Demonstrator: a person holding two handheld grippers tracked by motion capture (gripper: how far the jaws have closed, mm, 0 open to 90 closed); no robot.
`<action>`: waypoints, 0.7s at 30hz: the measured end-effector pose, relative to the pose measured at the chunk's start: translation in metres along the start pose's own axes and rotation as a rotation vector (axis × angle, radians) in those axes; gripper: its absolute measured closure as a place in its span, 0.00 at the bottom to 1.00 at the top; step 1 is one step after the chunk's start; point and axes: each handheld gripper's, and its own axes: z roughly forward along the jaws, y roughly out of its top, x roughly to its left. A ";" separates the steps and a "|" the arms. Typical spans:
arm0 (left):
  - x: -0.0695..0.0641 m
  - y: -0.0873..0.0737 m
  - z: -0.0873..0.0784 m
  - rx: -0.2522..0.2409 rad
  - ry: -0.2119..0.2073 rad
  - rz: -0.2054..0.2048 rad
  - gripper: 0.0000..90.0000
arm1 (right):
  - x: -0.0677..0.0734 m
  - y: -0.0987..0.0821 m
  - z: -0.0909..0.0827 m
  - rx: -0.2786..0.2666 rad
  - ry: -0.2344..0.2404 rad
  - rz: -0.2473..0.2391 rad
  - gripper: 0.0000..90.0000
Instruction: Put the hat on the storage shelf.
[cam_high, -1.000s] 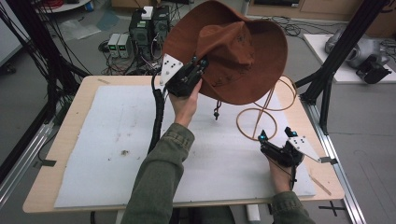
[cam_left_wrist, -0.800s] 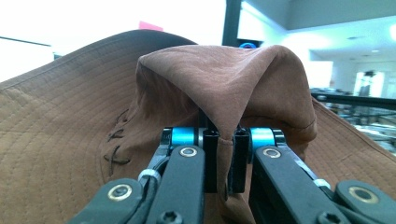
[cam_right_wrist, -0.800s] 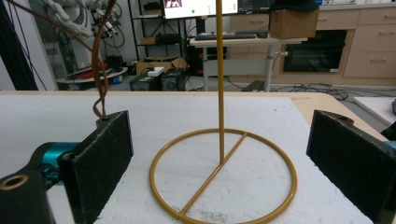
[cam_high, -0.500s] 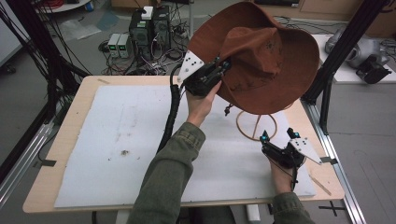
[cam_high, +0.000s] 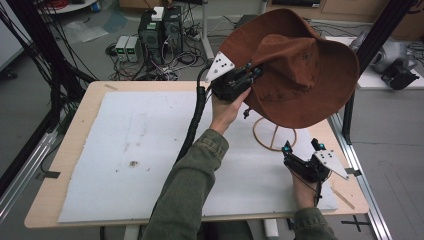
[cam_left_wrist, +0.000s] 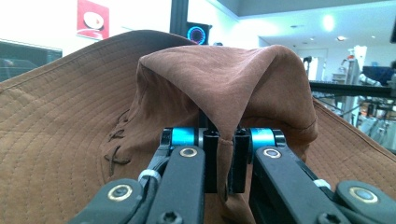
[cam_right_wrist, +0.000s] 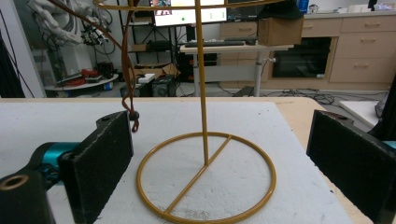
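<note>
- Brown suede-looking hat is hanging up in the air over the far right part of the table, tilted, with the left gripper holding it by the crown.
- In the left gripper view the jaws are pinching together on a fold of the crown, with the stitched brim spreading out on both sides.
- Right under the hat, a thin yellow wire hat stand is sitting on the white foam mat. Its ring base is lying flat on the mat and the upright post is going up under the brim.
- The hat's brown chin cord is dangling down beside the post, its toggle hanging just above the mat.
- The right gripper is resting low on the mat near the table's right front corner, jaws standing wide apart with nothing between them, pointing at the stand's base just ahead.
- Around it all: a light wooden table, black frame posts on both sides, and grey boxes with tangled cables on the floor behind.
- Compared to a second ago, the left hand is carrying the hat further right, so it's now covering the stand's top, which used to poke out past the brim. The right gripper is staying put.
</note>
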 end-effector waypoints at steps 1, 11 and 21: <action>-0.001 -0.001 0.001 0.004 -0.007 0.000 0.98 | 0.000 0.000 0.000 0.000 0.000 0.000 0.07; -0.004 -0.004 0.013 0.025 -0.028 -0.021 0.98 | 0.002 -0.001 0.001 0.005 0.009 0.001 0.07; -0.004 -0.010 0.025 0.097 -0.048 -0.040 0.98 | 0.003 -0.001 0.002 0.009 0.014 -0.008 0.07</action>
